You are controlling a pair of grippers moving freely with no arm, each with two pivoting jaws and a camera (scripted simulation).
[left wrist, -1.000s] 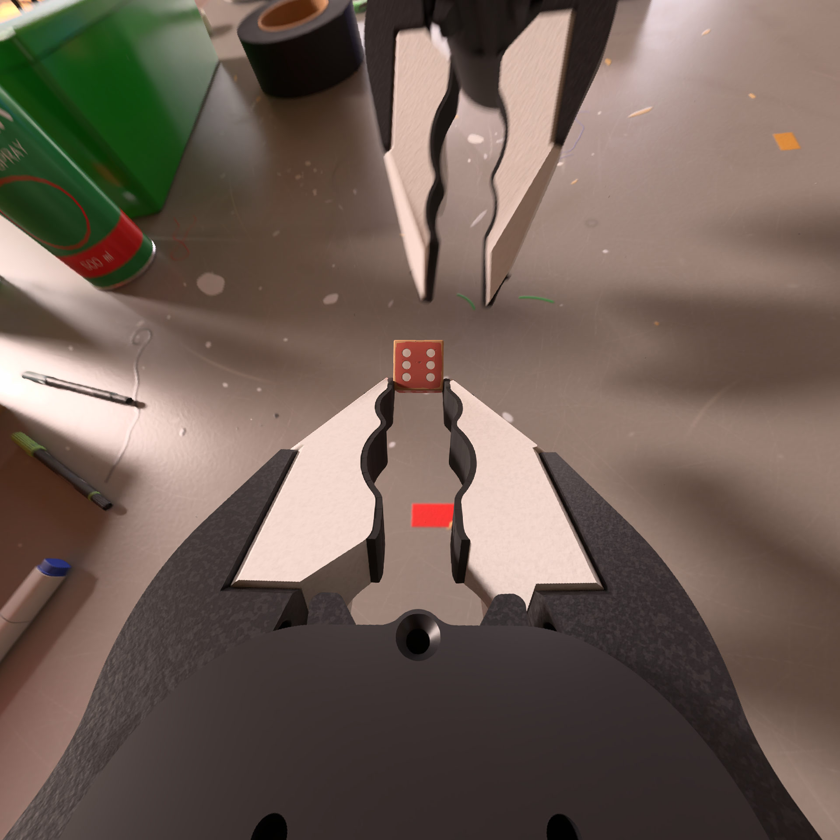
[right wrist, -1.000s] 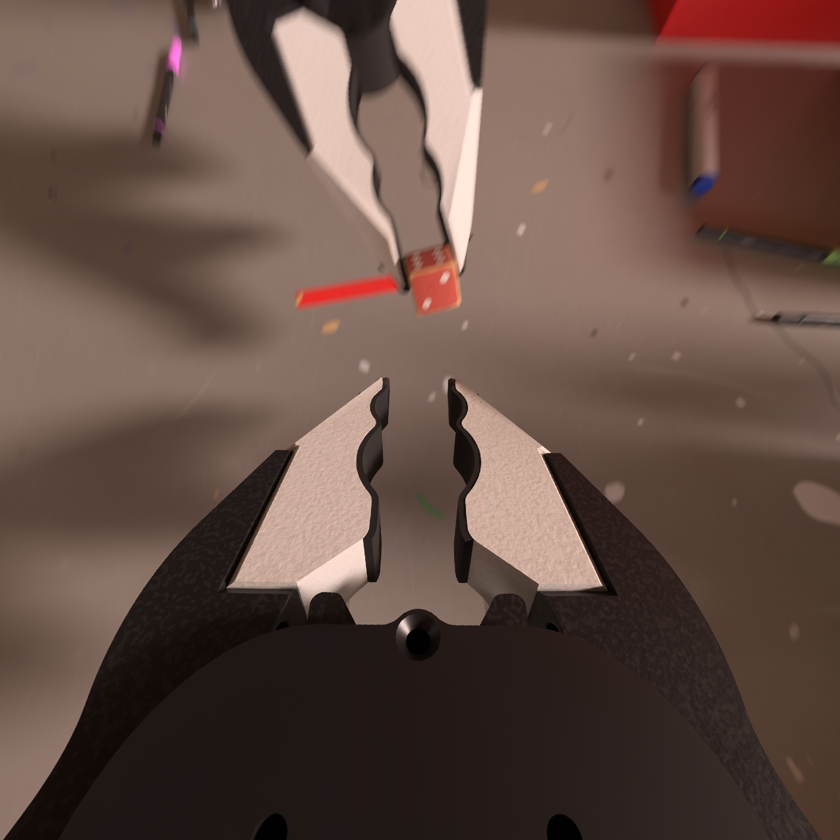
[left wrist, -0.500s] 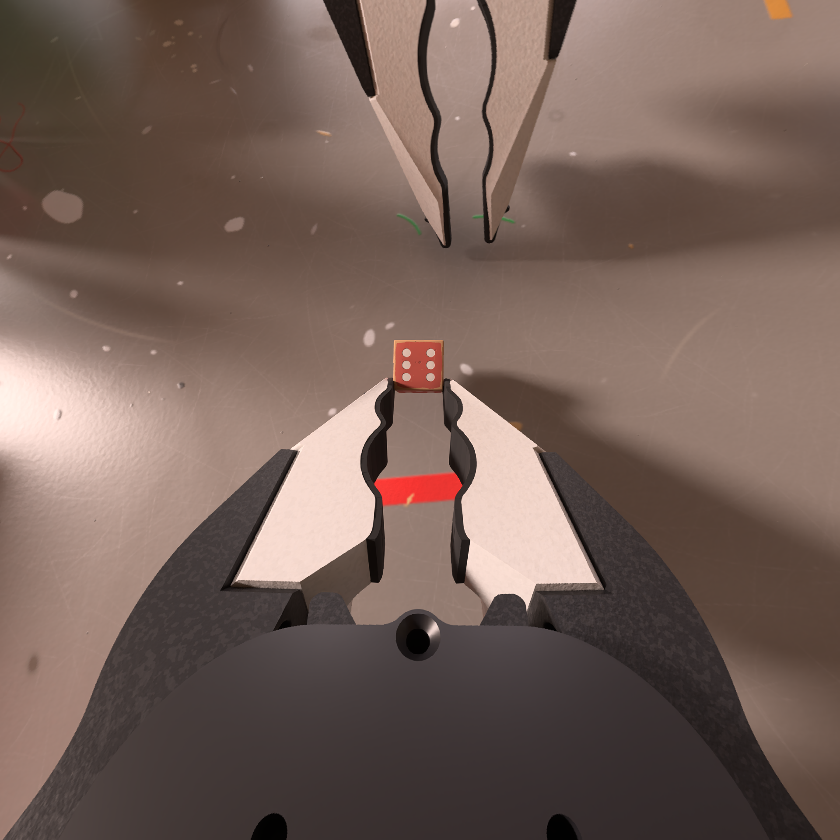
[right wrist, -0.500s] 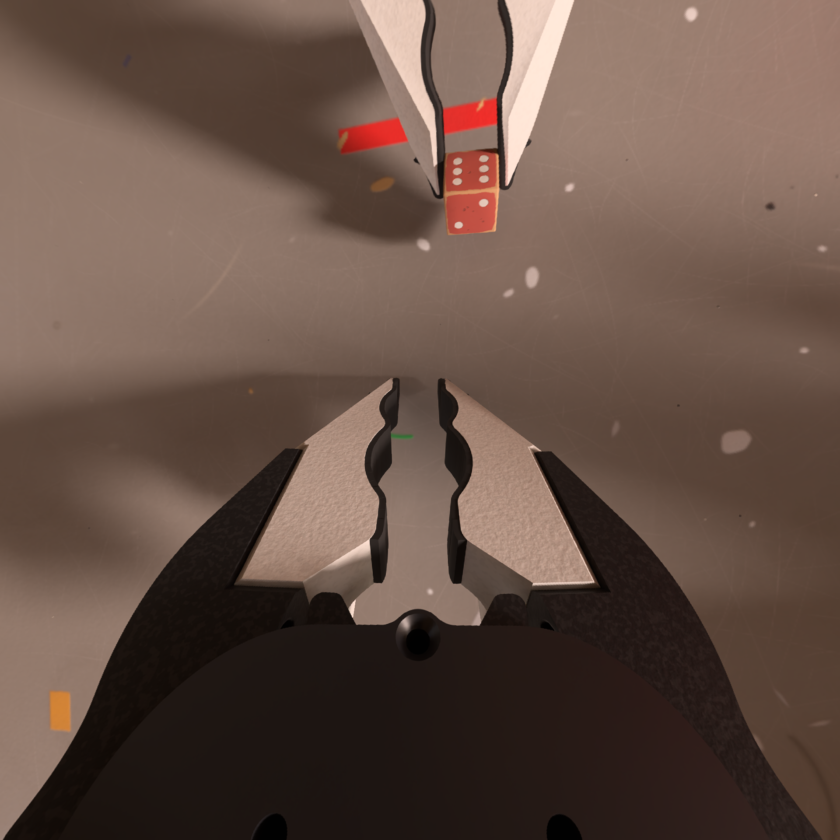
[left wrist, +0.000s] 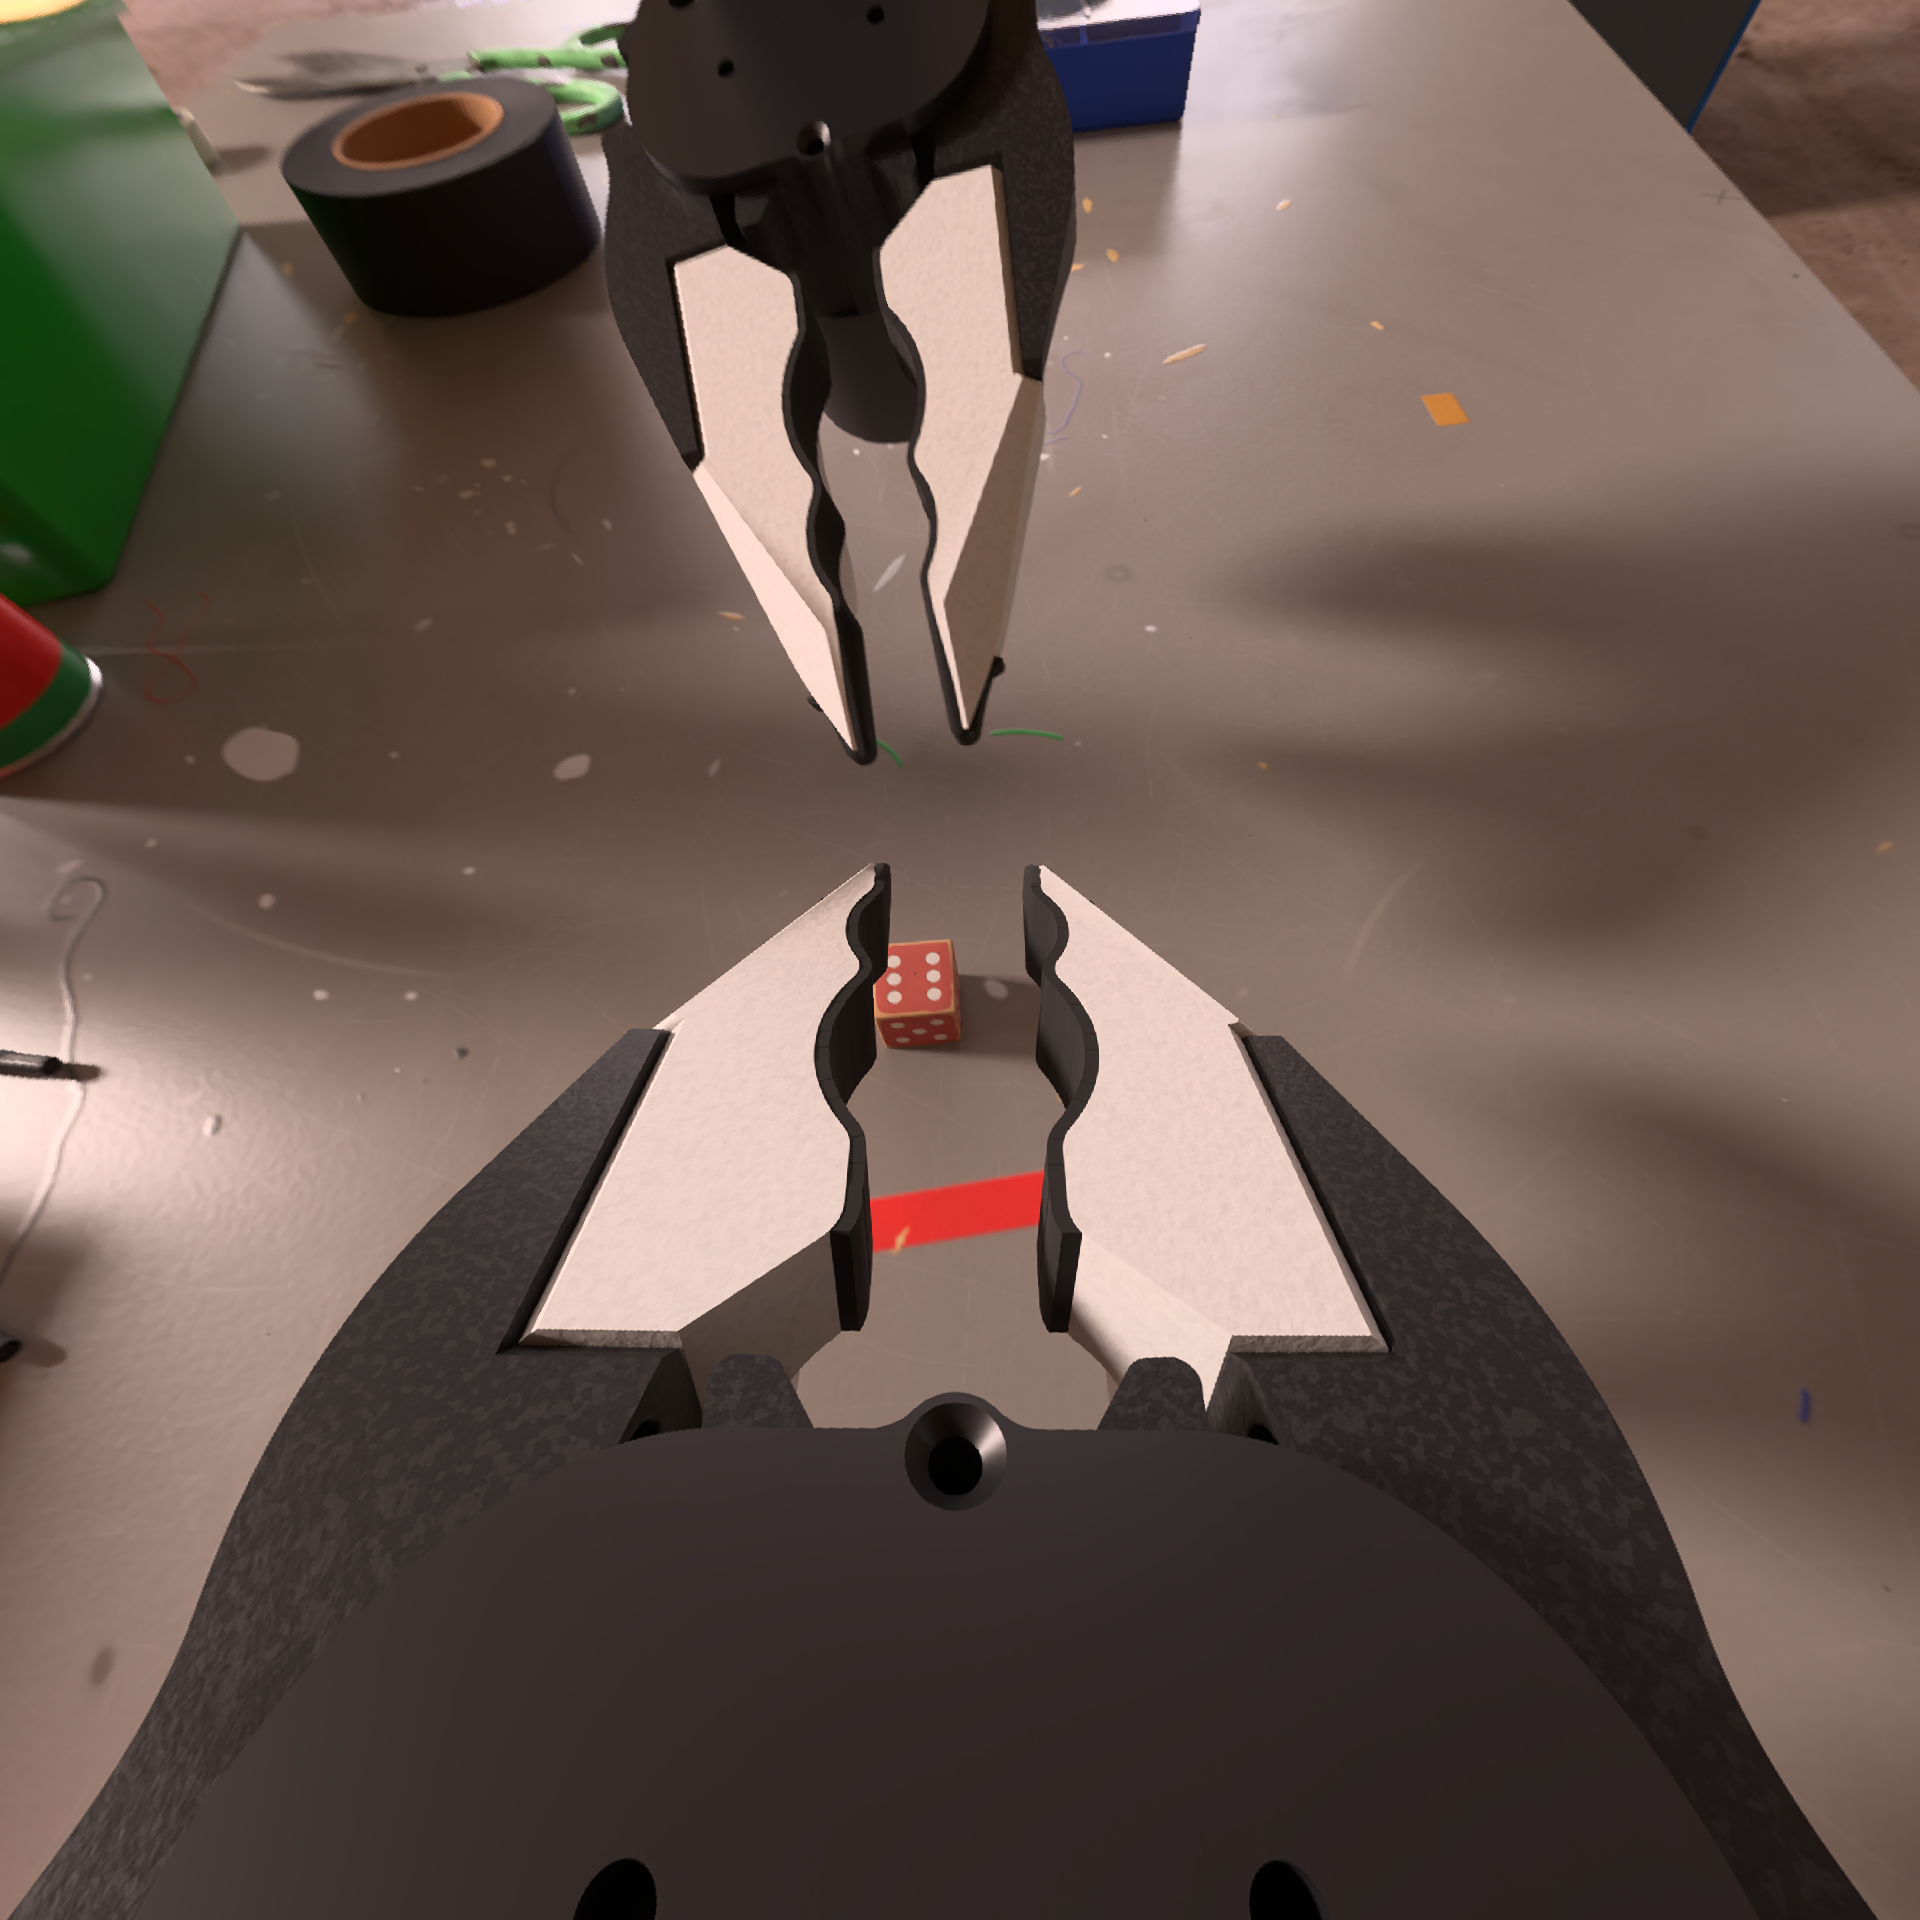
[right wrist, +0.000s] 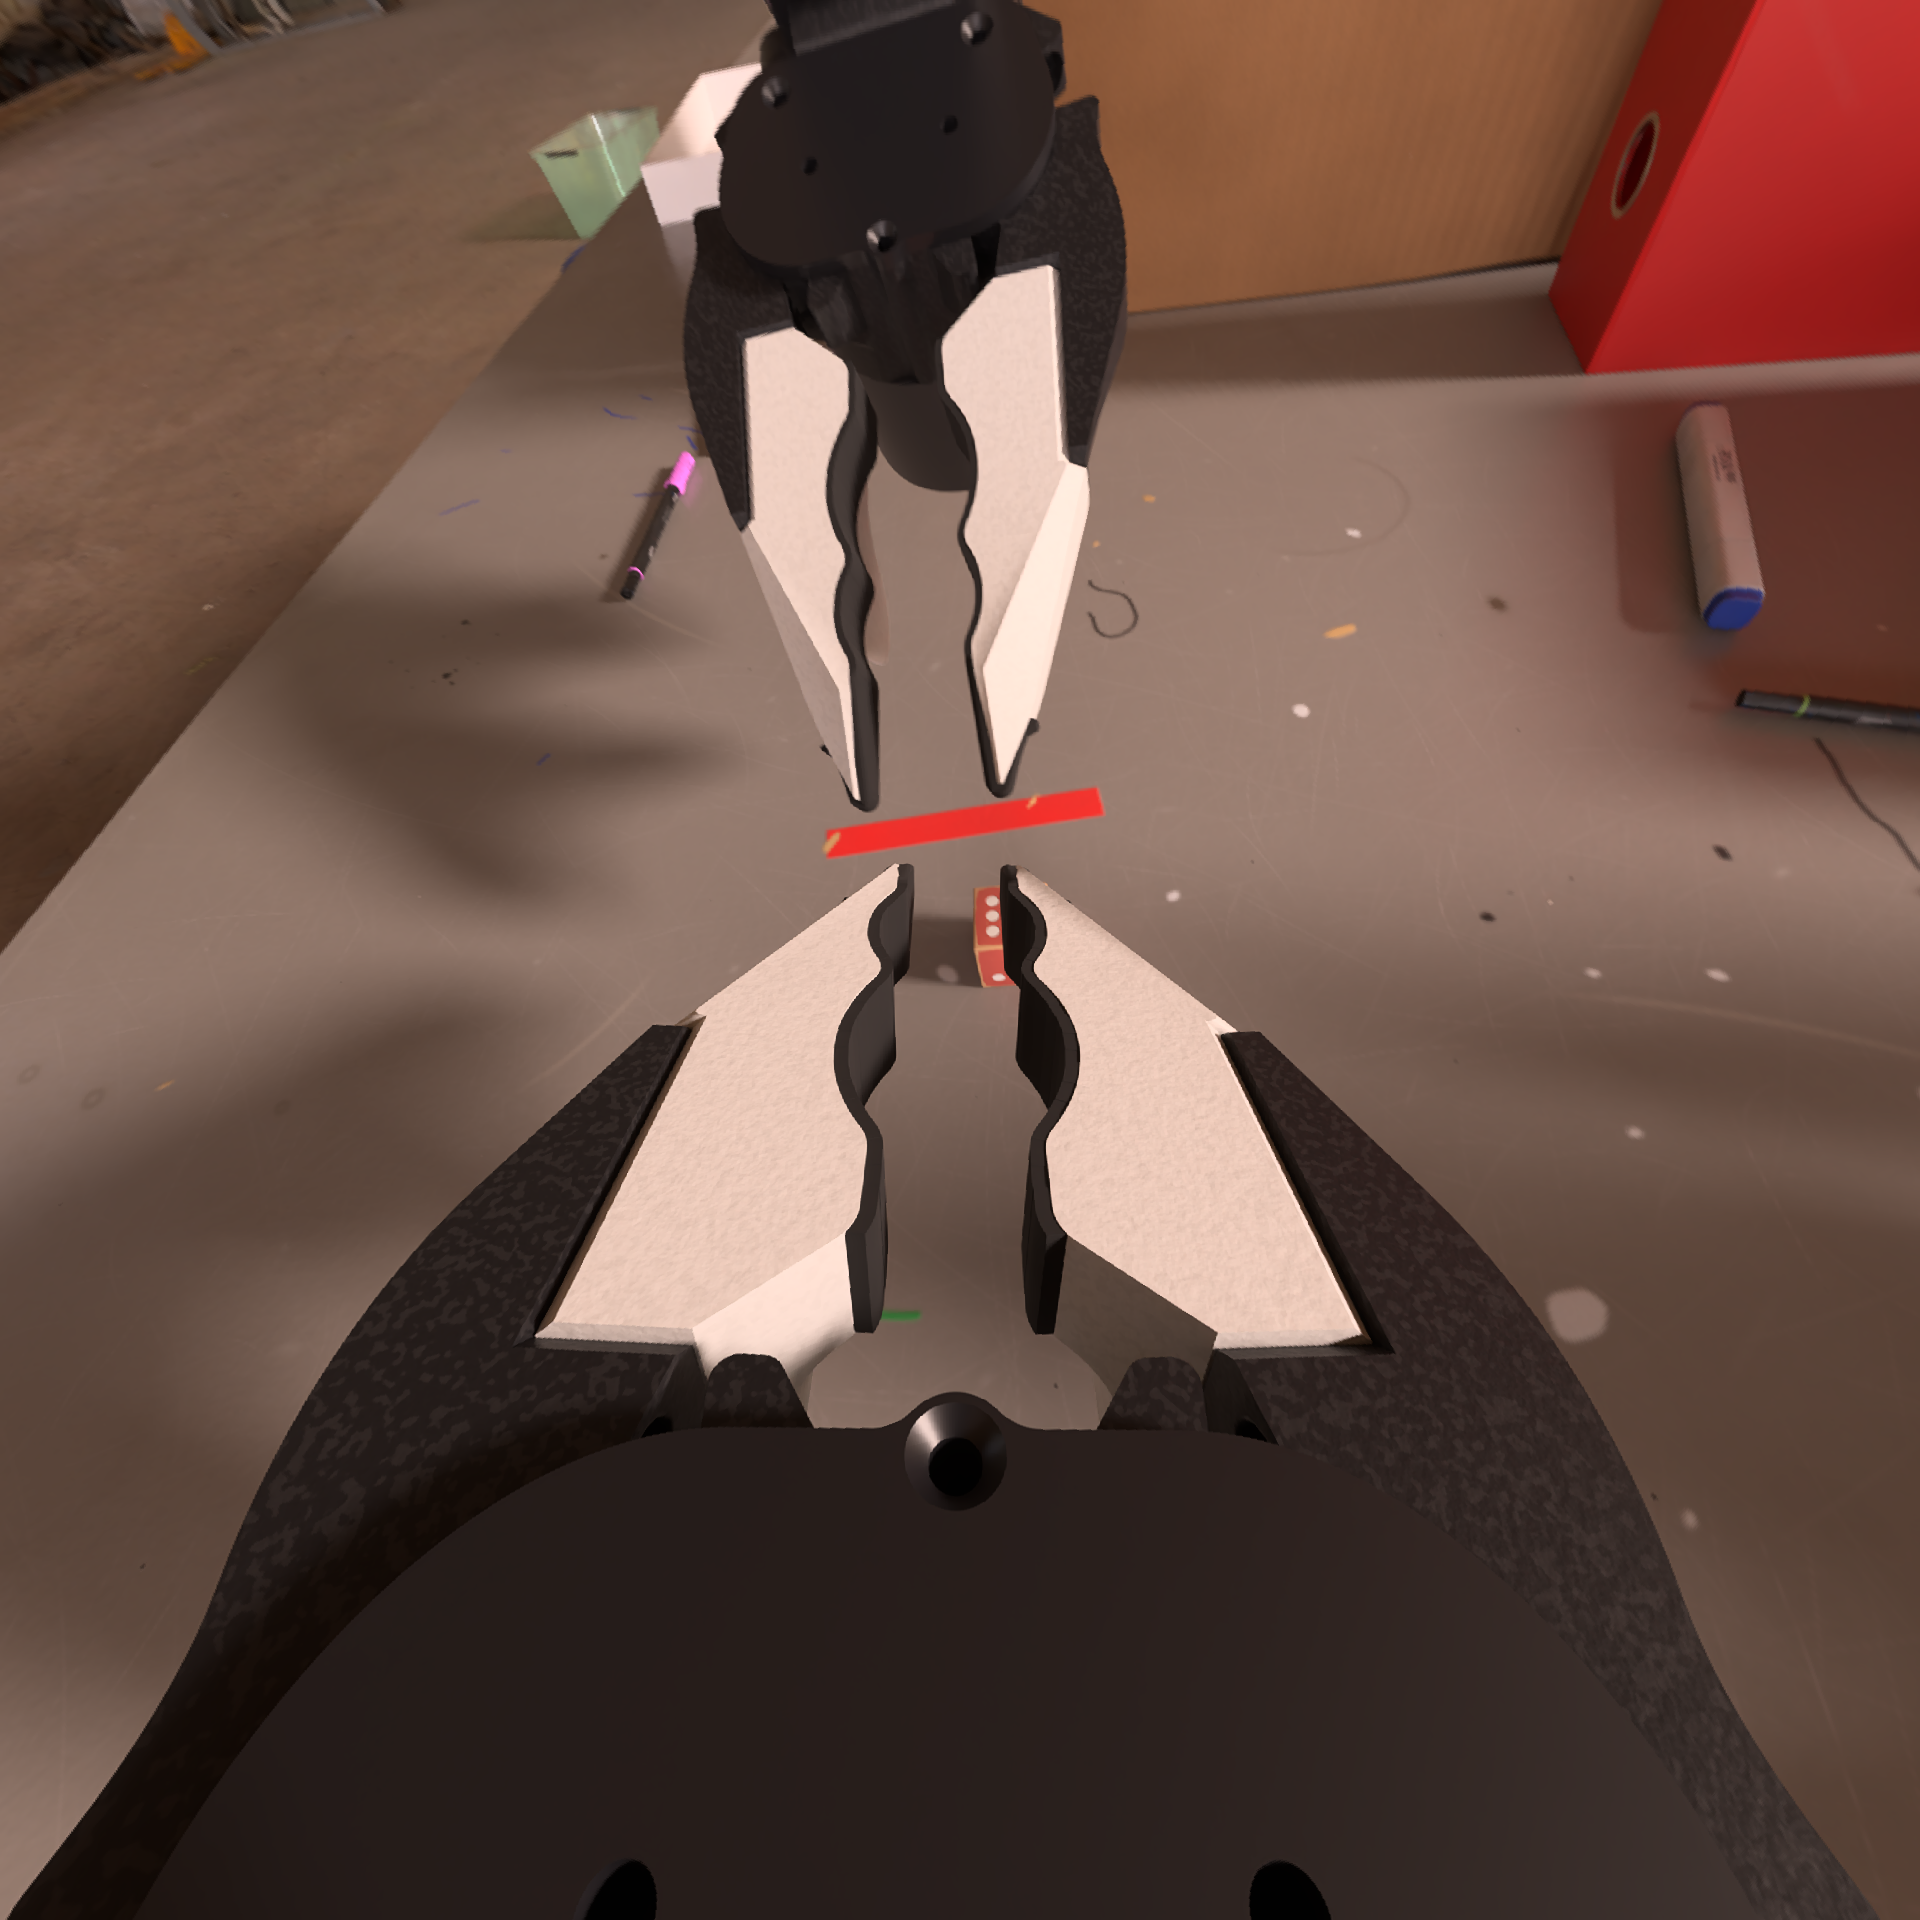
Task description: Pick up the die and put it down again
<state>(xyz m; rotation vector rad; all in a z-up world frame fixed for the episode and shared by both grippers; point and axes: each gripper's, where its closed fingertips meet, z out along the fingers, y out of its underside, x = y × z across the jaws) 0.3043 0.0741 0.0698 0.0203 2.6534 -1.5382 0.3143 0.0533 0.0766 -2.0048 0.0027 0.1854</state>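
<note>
The red die [left wrist: 916,992] with white pips rests on the grey table [left wrist: 1455,935], six pips up. My left gripper [left wrist: 956,878] is open and hovers over it; the die shows in the gap between the fingers, close to the left finger [left wrist: 727,1122], not gripped. My right gripper [right wrist: 956,878] faces it from the other side, narrowly open and empty. In the right wrist view the die [right wrist: 987,935] is half hidden behind the right finger [right wrist: 1153,1122]. Each gripper shows in the other's view: the right gripper [left wrist: 912,743] and the left gripper [right wrist: 935,795].
A red tape strip [right wrist: 961,821] lies by the die. A black tape roll [left wrist: 442,197], green box [left wrist: 94,312], can [left wrist: 42,696] and blue box [left wrist: 1117,62] stand at the far side. A red box [right wrist: 1766,177], marker [right wrist: 1720,520] and pink-tipped pen [right wrist: 655,530] lie opposite.
My left gripper held the die above the table; it has now opened a little and the die sits on the table. Both grippers have drawn back. The right gripper has narrowed.
</note>
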